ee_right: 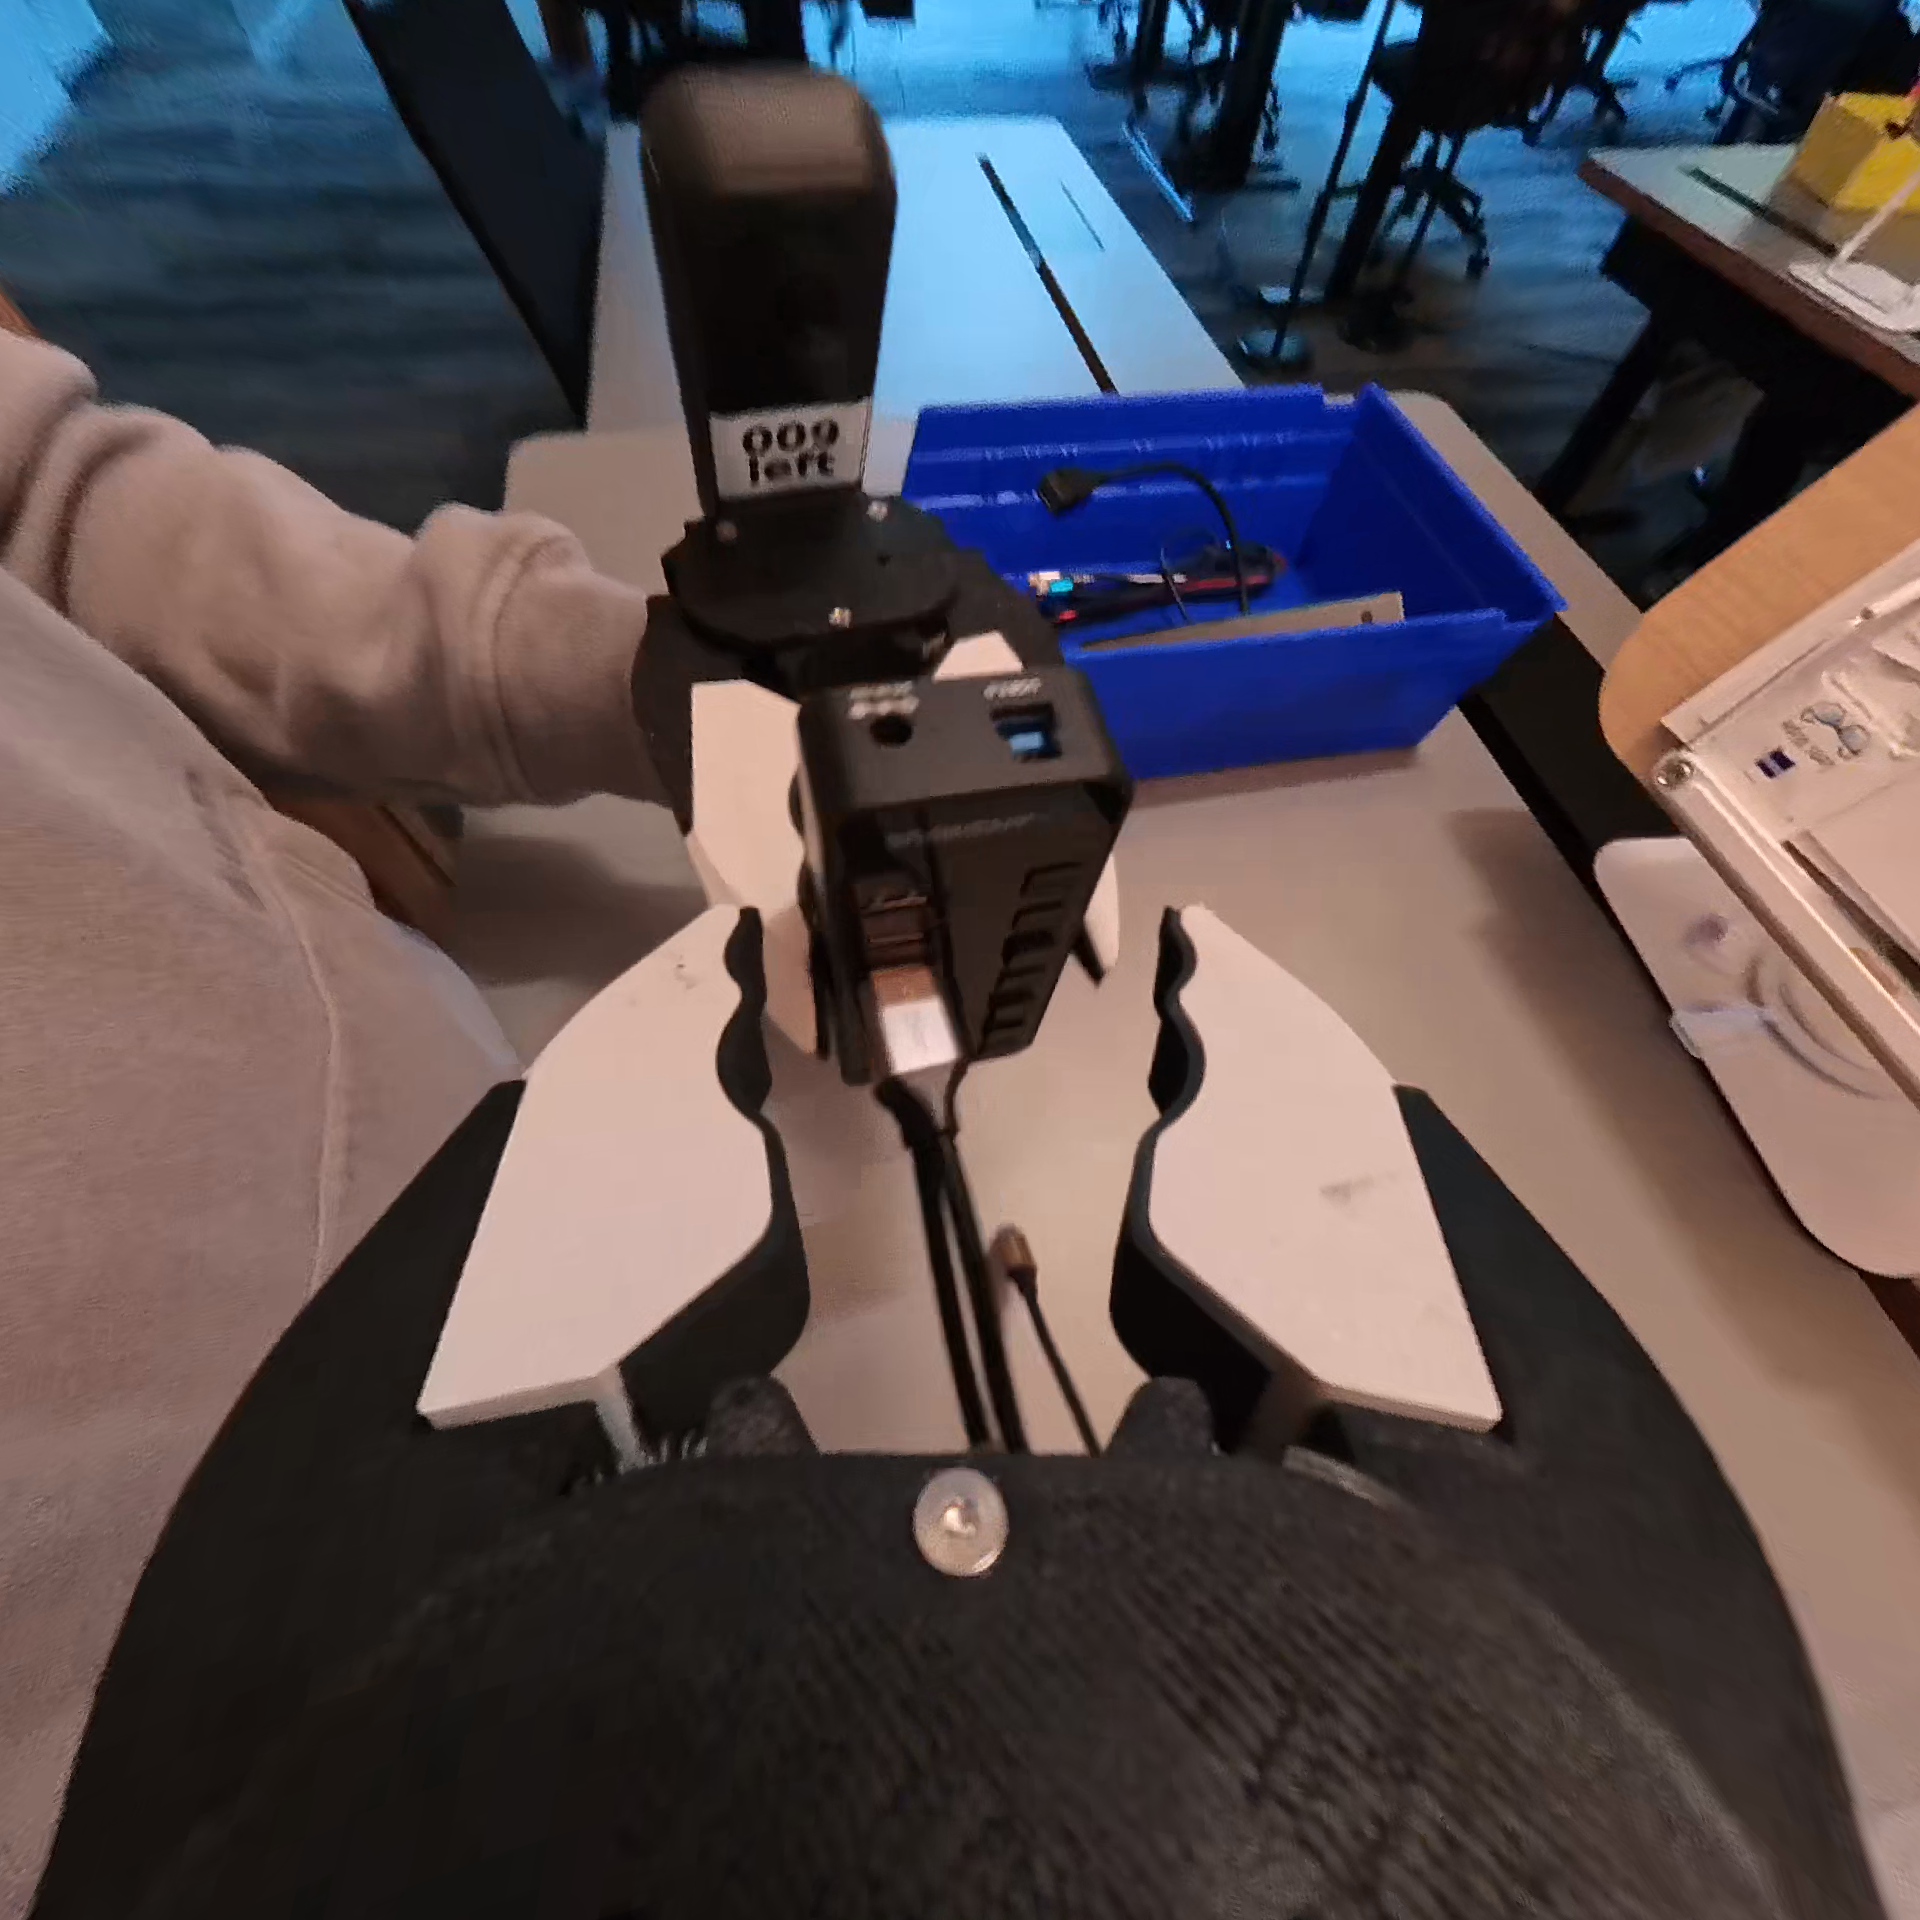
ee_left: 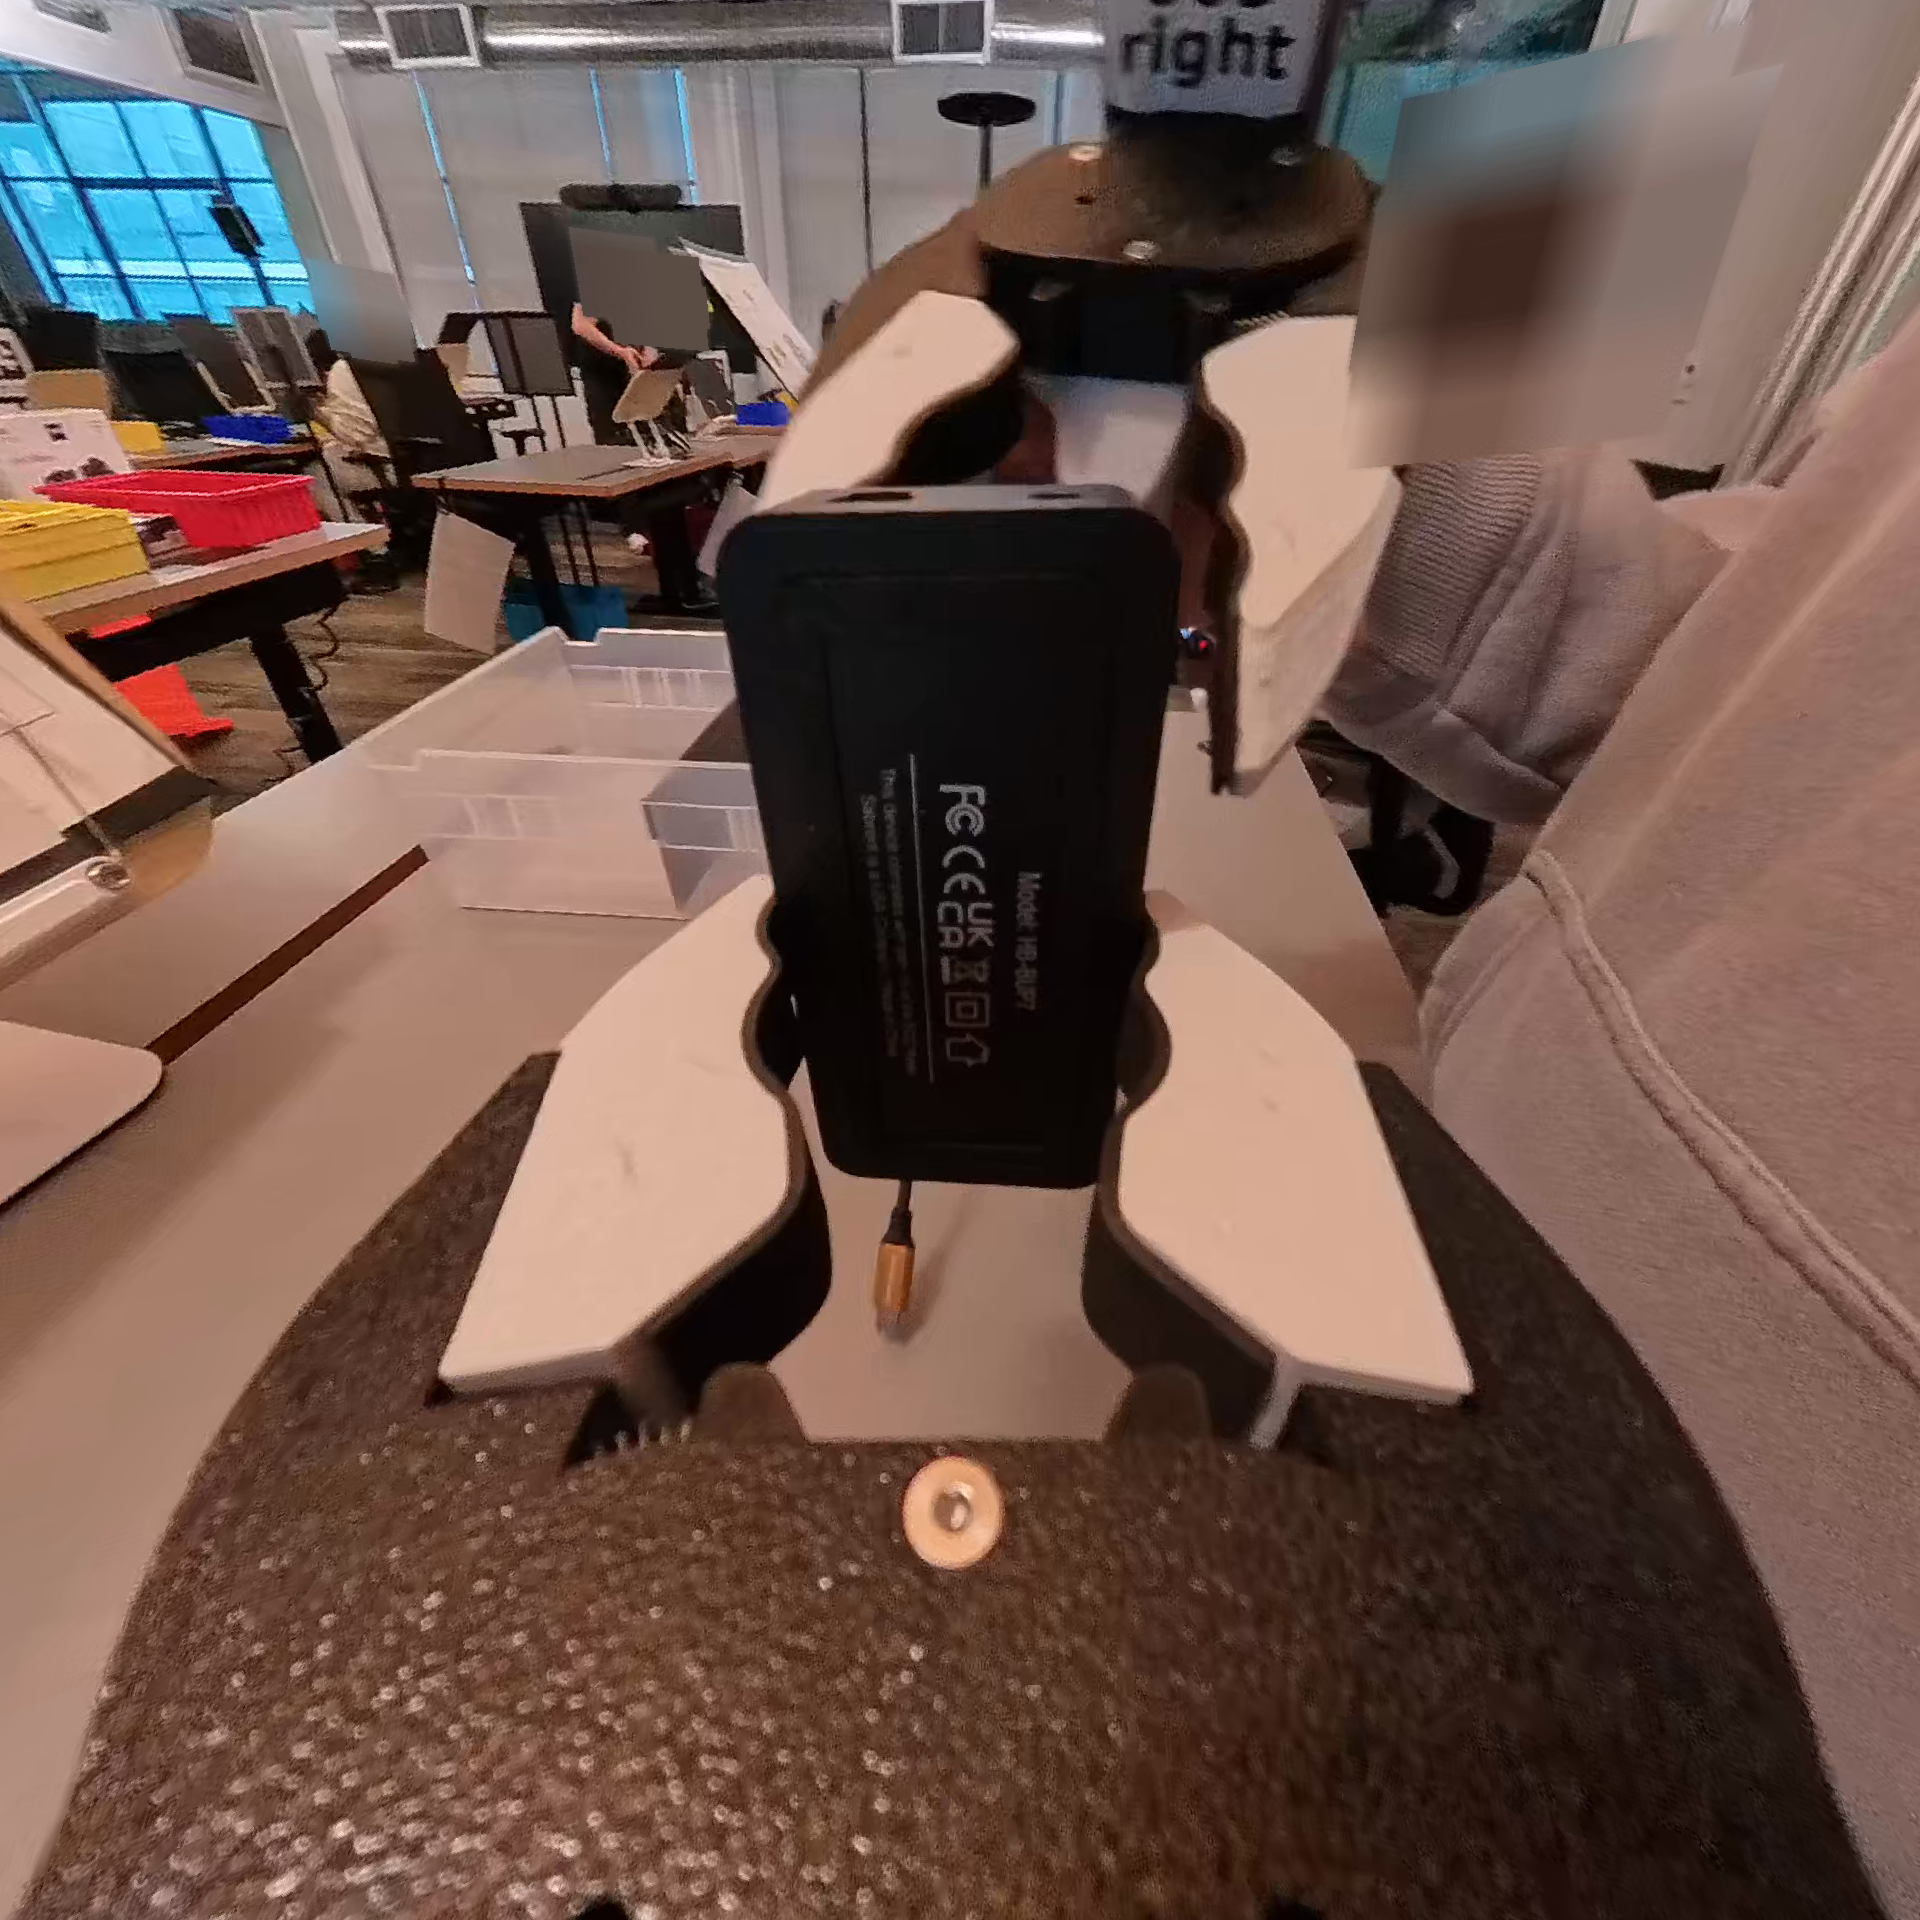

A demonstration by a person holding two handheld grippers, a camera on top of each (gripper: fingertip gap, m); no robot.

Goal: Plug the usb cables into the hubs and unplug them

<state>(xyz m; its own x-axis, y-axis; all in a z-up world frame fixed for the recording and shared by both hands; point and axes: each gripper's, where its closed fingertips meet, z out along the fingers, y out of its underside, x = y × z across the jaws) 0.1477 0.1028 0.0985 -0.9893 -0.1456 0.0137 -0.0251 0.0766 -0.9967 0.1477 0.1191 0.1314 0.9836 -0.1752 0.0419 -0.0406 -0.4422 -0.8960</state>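
My left gripper (ee_left: 961, 940) is shut on a black USB hub (ee_left: 951, 790) and holds it upright above the grey table (ee_left: 312, 1091), underside toward its camera. One of its fingers (ee_right: 740, 800) shows in the right wrist view. A silver USB plug (ee_right: 914, 1029) sits in a port on the hub's (ee_right: 966, 831) side, and its black cables (ee_right: 961, 1247) hang down. A gold-tipped cable end (ee_right: 1013, 1252) lies loose below; it also shows in the left wrist view (ee_left: 896, 1273). My right gripper (ee_right: 961, 935) is open, its fingers on either side of the hub and not touching it. It also shows in the left wrist view (ee_left: 1091, 416).
A blue bin (ee_right: 1455, 582) holding several cables stands on the table behind the hub. A clear plastic bin (ee_left: 561, 769) stands on the other side. A white board on a stand (ee_right: 1818, 831) is at the right edge. A person's grey sleeve (ee_right: 312, 644) is close by.
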